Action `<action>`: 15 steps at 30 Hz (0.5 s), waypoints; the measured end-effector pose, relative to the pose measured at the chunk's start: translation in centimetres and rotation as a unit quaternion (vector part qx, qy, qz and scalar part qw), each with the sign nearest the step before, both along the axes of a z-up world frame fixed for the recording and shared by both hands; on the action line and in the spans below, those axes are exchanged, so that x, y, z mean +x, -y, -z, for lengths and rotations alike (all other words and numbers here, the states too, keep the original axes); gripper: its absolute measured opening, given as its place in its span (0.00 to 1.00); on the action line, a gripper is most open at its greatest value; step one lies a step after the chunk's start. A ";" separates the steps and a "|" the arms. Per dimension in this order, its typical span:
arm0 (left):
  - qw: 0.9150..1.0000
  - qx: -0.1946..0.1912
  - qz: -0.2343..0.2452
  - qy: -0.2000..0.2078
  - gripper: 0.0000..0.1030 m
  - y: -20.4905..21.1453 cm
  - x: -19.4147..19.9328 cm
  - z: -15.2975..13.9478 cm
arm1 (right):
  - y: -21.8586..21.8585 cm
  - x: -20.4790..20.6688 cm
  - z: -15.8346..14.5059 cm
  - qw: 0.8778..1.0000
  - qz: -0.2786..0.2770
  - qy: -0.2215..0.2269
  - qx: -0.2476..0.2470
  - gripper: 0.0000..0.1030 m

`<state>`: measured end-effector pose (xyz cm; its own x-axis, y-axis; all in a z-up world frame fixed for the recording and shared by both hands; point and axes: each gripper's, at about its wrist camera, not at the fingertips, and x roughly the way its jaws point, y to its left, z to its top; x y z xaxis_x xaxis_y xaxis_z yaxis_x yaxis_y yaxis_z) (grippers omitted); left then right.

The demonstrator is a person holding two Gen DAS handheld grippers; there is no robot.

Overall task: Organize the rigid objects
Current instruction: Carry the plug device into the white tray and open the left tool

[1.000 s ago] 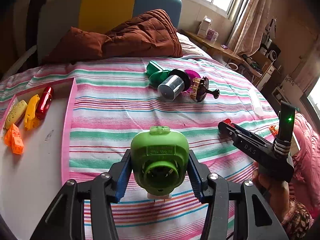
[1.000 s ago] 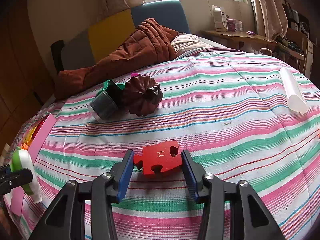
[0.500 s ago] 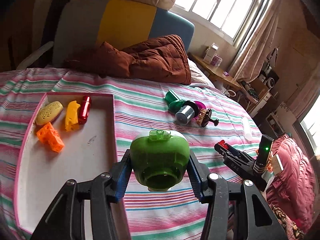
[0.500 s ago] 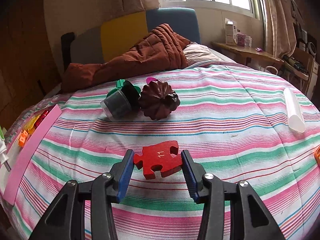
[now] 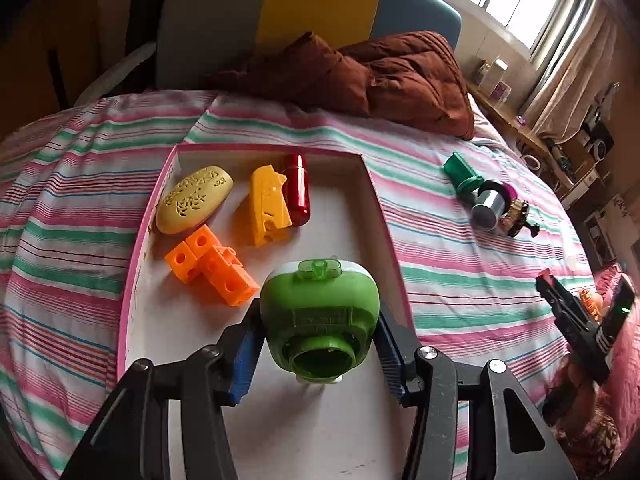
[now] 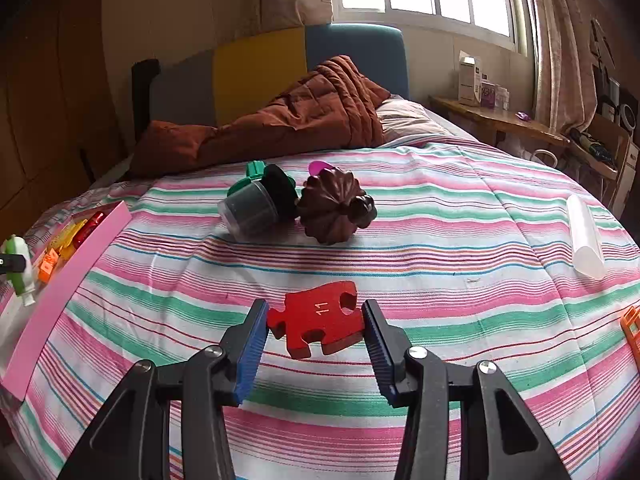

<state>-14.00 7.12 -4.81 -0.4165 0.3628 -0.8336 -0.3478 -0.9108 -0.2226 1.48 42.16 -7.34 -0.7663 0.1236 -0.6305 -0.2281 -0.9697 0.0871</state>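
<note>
The left gripper is pinching a green apple-shaped toy by its two flanks and is holding it over the near, bare part of the pink-rimmed tray. It is looking like hard, hollow plastic: light and stiff, but smooth and rounded, so I'm judging it could roll in the pads unless the grip is sitting at the widest part, as it is now. The right gripper is squeezing a red puzzle piece edge to edge above the striped bedspread; flat, rigid and probably wooden, it is being taken best across its straight sides, clear of the knobs. In the tray, an orange block cluster, a yellow piece, a red capsule and a cream oval are crowding the far end, leaving open floor nearer the camera. The tray's raised right wall is running just beside the apple, so any lowering is needing to stay left of it. Off on the spread, a small jar and a brown ridged toy are lying touching, well clear of both tools.
</note>
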 end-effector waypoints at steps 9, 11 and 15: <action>1.000 -0.007 -0.009 0.013 0.58 -0.8 -1.8 1.7 | 2.2 -0.1 0.0 0.999 -0.033 0.003 0.021 0.46; 1.000 0.005 -0.025 -0.005 0.72 0.0 -1.2 1.0 | 2.1 -0.2 0.1 0.999 -0.031 0.005 0.018 0.46; 0.997 0.023 -0.048 -0.046 0.80 1.5 0.9 -0.2 | 2.0 -0.3 0.1 0.999 -0.028 0.010 0.013 0.46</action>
